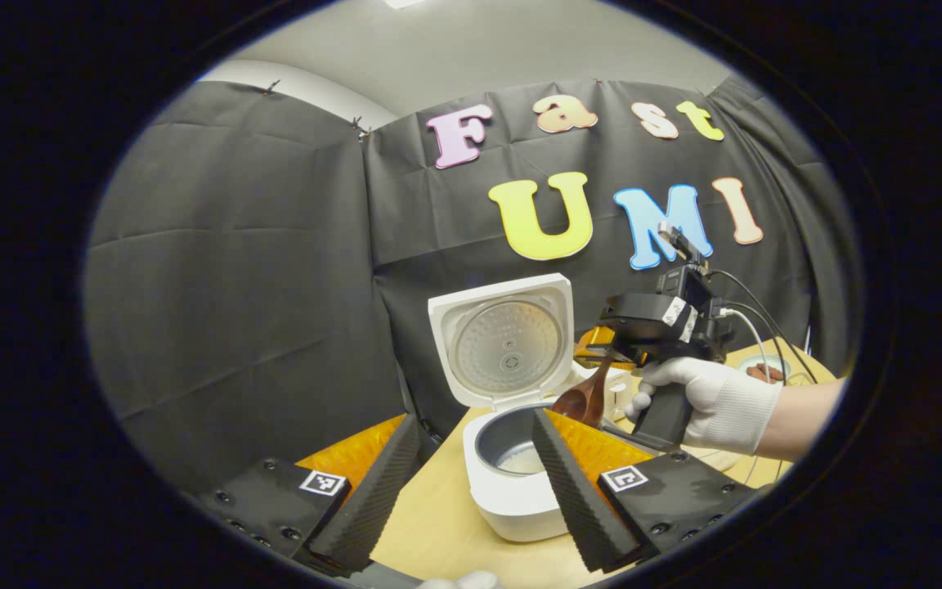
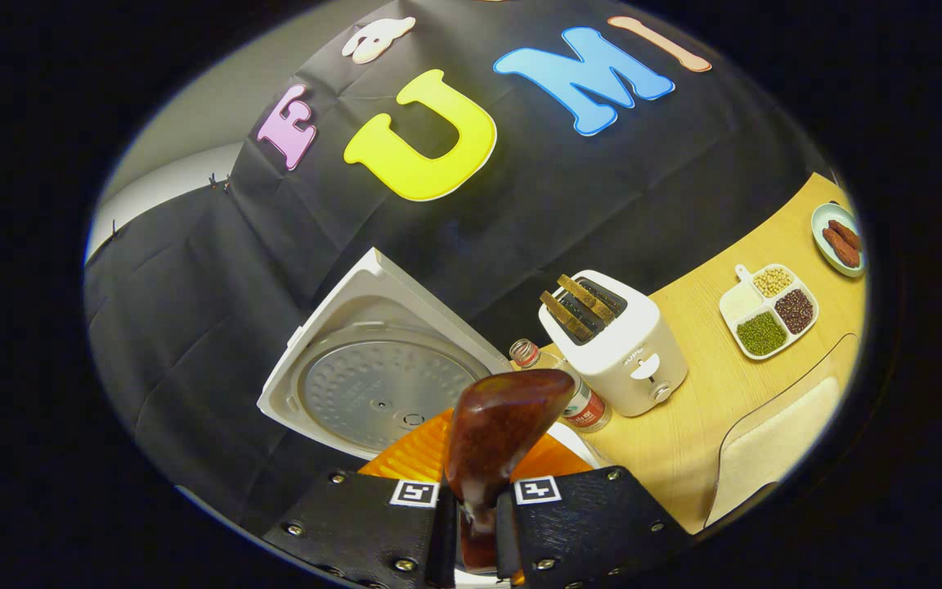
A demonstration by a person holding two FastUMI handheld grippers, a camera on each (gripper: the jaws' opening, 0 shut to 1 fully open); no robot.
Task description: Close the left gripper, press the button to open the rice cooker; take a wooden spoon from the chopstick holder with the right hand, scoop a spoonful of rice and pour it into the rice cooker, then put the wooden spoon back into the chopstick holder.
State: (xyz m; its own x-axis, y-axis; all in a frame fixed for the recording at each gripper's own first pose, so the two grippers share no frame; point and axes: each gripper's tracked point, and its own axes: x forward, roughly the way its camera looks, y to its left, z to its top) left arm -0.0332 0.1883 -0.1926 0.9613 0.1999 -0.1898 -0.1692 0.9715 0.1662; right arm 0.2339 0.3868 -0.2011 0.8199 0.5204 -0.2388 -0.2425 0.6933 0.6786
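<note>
The white rice cooker (image 1: 520,499) stands open on the wooden table, its lid (image 1: 505,345) upright and some white rice in the bottom of its pot (image 1: 510,446). My left gripper (image 1: 475,483) is open, one finger on each side of the cooker and apart from it. A gloved hand holds my right gripper (image 1: 608,353) above the cooker's right rim, shut on the handle of a dark wooden spoon (image 1: 584,398). The spoon's bowl hangs tilted down over the pot's edge. In the right gripper view the spoon (image 2: 504,425) rises from my right gripper (image 2: 471,523), its rounded back toward the camera, before the lid (image 2: 381,384).
A white toaster (image 2: 614,343) with two slices stands right of the cooker, a small bottle (image 2: 579,402) in front of it. Farther right are a divided dish of beans (image 2: 769,311), a plate of sausages (image 2: 839,237) and a pale board (image 2: 773,450).
</note>
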